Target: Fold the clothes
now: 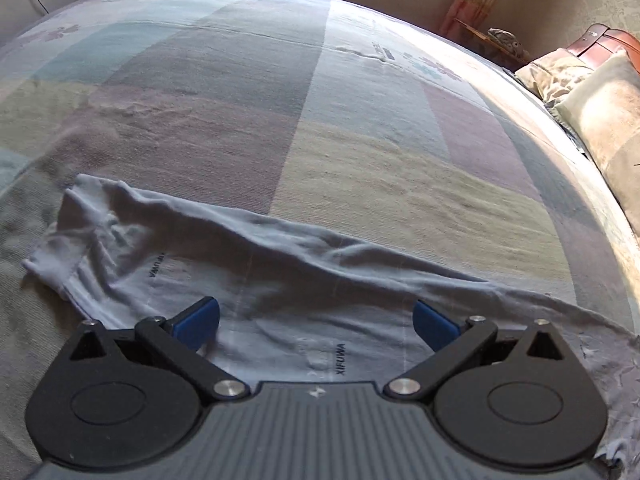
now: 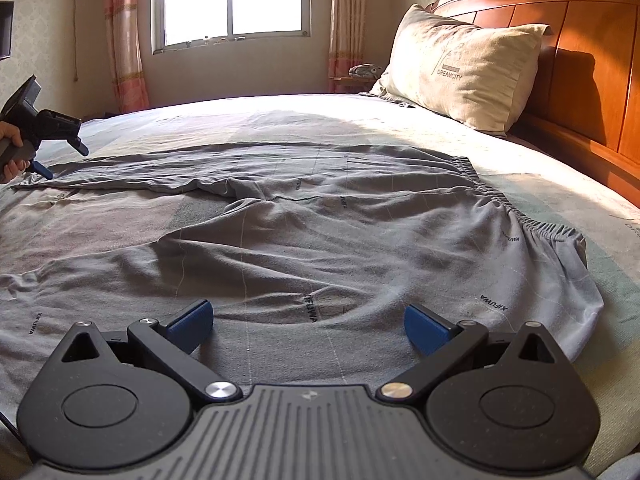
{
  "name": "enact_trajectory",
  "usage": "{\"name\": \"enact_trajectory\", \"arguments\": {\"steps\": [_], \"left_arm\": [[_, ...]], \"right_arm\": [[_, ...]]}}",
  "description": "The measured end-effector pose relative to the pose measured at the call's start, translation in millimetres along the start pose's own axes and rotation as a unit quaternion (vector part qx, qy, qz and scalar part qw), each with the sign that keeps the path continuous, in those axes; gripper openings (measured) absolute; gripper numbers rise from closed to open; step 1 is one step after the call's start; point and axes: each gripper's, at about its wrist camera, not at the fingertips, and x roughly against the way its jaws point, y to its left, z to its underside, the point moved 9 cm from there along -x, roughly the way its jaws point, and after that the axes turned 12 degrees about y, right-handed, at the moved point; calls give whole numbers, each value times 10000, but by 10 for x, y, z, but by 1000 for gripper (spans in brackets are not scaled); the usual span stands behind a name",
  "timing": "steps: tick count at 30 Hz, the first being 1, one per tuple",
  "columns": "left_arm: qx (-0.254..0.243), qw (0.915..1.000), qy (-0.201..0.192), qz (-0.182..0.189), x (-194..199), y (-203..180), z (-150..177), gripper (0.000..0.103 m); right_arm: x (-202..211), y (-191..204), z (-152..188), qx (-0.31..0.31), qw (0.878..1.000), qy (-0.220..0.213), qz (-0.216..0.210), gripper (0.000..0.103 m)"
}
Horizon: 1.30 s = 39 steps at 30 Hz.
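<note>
Both grippers' fingers spread, empty, over grey trousers [image 2: 320, 232]; pillow [image 2: 460, 64] beyond.

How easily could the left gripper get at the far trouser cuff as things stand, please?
Probably easily: the left gripper is open right at the cuff of the grey trousers, which lie flat on the bed with nothing between.

The grey trousers [image 2: 320, 240] are lying as soft, creased matt cloth with a gathered elastic waistband at three o'clock. The bed [image 2: 520, 168] sheet is showing a coarser weave. The headboard [image 2: 580, 60] is gleaming as glossy wood. The right gripper [image 2: 308, 326] is showing matt black plastic, blue pads and shiny metal pins.
</note>
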Motion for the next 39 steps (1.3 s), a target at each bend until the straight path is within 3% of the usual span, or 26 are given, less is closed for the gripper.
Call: {"name": "enact_trajectory", "arguments": {"steps": [5,7,9,12,14,16,19,22,24,26,29,33,36,39], "left_arm": [[-813,9966,-115,-100,-73,-45,-22,102],[-1212,9922,191,-211,-214,-92,93,102],[-1480,9884,169,-280,-189,-83,207,103],[-1490,9884,243,-164,-63,73,326,102],[-1413,9890,316,-307,18,159,336,102],[-1367,9899,120,-363,125,174,261,102],[-1445,9889,-307,-168,184,122,85,102],[-1328,9903,-411,-61,56,142,-39,102],[-1192,9919,-439,-20,-53,205,-90,102],[-1093,9937,-174,-171,-183,338,-46,102],[-1268,9916,-85,-229,-123,476,92,102],[-1134,9934,135,-145,26,696,188,102],[-919,9958,34,-14,111,608,46,102],[-1110,9936,-211,79,89,428,-130,102]], "right_arm": [[6,144,-93,158,9993,231,-254,103],[11,212,-137,232,9984,342,-379,103],[16,280,-181,306,9972,454,-504,103],[26,381,-246,417,9948,621,-692,103],[18,484,-330,482,9916,794,-900,103],[22,599,-430,559,9887,890,-1070,103],[68,763,-591,610,9890,636,-1187,103],[92,906,-624,615,9874,587,-1335,103],[76,977,-575,705,9860,637,-1367,103],[46,970,-549,685,9864,686,-1324,103],[2,958,-509,657,9870,759,-1259,103],[-57,943,-458,617,9875,855,-1174,103],[-82,944,-437,587,9873,904,-1170,103],[-68,969,-448,632,9878,852,-1144,103]]}}
